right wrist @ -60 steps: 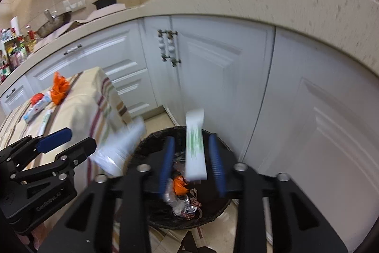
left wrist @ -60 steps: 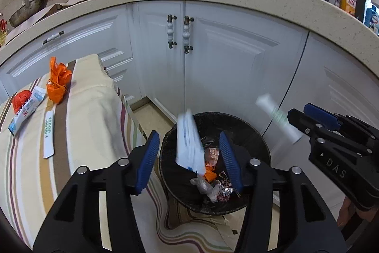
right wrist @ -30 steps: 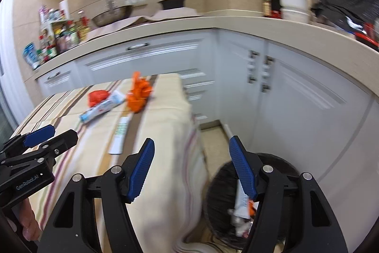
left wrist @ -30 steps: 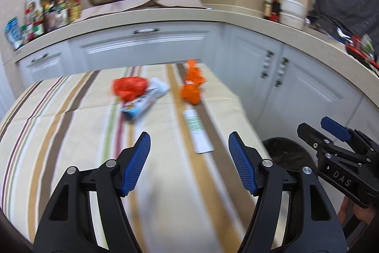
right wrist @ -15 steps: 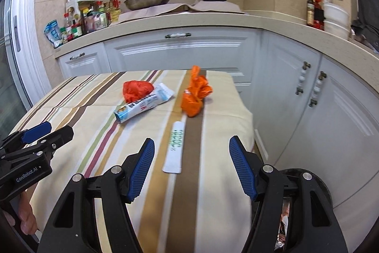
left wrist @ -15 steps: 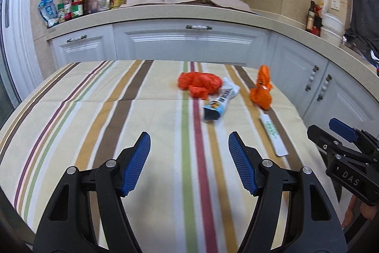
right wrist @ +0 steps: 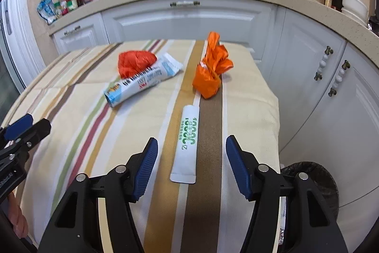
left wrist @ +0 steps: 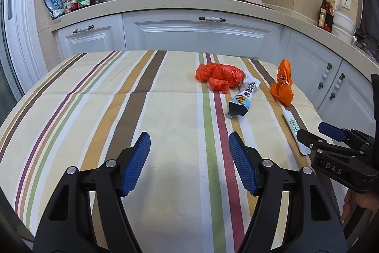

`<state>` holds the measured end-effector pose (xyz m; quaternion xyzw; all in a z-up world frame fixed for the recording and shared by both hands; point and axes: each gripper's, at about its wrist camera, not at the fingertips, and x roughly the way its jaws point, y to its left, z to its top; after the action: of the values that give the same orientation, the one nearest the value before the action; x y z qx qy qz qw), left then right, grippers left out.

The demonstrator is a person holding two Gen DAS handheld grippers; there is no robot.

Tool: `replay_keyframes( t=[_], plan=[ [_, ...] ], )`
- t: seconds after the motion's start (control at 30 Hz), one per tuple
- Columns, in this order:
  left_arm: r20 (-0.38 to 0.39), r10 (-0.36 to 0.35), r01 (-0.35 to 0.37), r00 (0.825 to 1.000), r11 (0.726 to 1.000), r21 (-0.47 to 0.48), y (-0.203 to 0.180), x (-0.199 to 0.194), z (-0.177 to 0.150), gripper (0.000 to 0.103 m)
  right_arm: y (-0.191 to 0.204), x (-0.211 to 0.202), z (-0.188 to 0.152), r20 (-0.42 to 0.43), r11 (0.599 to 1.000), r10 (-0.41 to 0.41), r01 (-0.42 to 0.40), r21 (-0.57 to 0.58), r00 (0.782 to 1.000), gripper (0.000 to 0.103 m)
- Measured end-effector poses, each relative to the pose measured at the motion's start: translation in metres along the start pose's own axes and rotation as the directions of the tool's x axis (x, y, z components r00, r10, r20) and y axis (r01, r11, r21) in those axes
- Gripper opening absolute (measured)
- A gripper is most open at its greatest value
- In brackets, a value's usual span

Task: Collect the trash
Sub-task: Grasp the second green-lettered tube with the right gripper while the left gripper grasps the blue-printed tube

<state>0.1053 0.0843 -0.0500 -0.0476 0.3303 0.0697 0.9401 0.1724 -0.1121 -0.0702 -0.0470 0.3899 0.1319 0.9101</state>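
Four items of trash are seen on the striped tablecloth [left wrist: 165,110]. A crumpled red bag [left wrist: 219,76] is located at the far side, touching the crimped end of a blue-and-white tube [left wrist: 244,96]. An orange bag [left wrist: 283,87] is set to the right of the tube, near the table edge. A flat white sachet [right wrist: 187,146] with green print is laid along a brown stripe, just in front of the orange bag.

The left gripper [left wrist: 189,153] is held over bare cloth with its jaws apart; nothing is gripped. The right gripper [right wrist: 190,158] is held over the near end of the sachet. Its jaws are closing, with the sachet lying between them, but the pads are not yet in contact with it.

A bin [right wrist: 315,184] with a black liner is seen on the floor beside the table, at the lower right of the right wrist view.
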Motion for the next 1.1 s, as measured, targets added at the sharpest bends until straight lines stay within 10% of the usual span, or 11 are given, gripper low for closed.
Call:
replay_keyframes(
  t=[0.3,1.1],
  plan=[
    [-0.013,-0.019,0.019,1.000,1.000,0.004,-0.008,0.010,0.003,0.071,0.002,0.016,-0.001,-0.091,0.999,0.032,-0.034,-0.021,0.995,0.023],
    [-0.028,-0.048,0.049,0.998,0.997,0.057,-0.051,0.052,0.035,0.071,-0.041,0.008,0.035,0.074,0.999,-0.002,-0.002,0.051,0.997,0.022]
  ],
)
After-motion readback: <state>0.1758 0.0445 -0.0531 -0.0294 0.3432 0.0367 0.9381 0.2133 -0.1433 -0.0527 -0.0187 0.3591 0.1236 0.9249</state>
